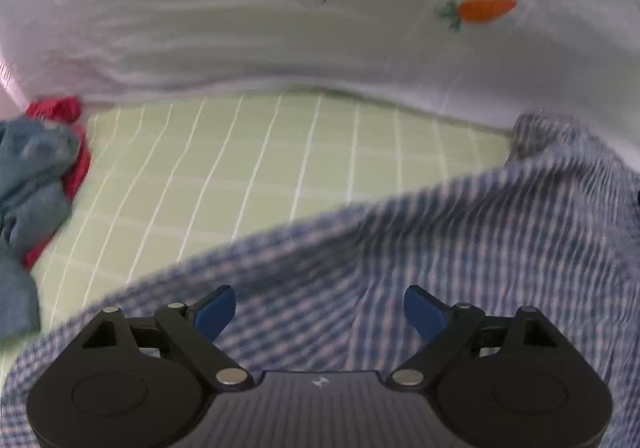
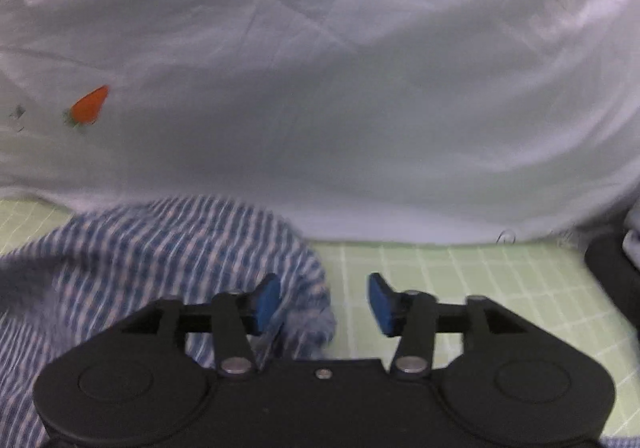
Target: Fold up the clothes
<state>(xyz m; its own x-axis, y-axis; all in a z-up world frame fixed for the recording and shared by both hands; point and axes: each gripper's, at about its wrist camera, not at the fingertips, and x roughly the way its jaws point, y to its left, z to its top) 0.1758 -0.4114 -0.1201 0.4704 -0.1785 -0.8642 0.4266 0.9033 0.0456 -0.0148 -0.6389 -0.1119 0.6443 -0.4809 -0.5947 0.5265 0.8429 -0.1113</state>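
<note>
Looks like the pre-grasp step of a fold — both grippers spread apart, nothing pinched yet

Left gripper (image 1: 319, 308): jaws wide, poised right over the blue checked garment (image 1: 440, 240), which fills the space between and ahead-right of the fingers. Beyond it, bare green grid mat (image 1: 260, 168)

Right gripper (image 2: 323, 302): jaws released too. A bunched edge of the same garment (image 2: 180, 248) sits at the left finger and partly between the jaws; the right finger is over mat (image 2: 480, 280)

Next move, my read: each gripper needs to drop onto a fabric edge and close on it — the right one should shift slightly left to centre that bunched edge first (both frames are motion-blurred, so contact is hard to judge)

View differences: only the left wrist shows a blue-and-red pile of clothes (image 1: 36, 176) far left of the gripper. Only the right wrist shows a dark object (image 2: 616, 272) at far right. Both show the white carrot-print sheet (image 2: 320, 108) straight ahead
</note>
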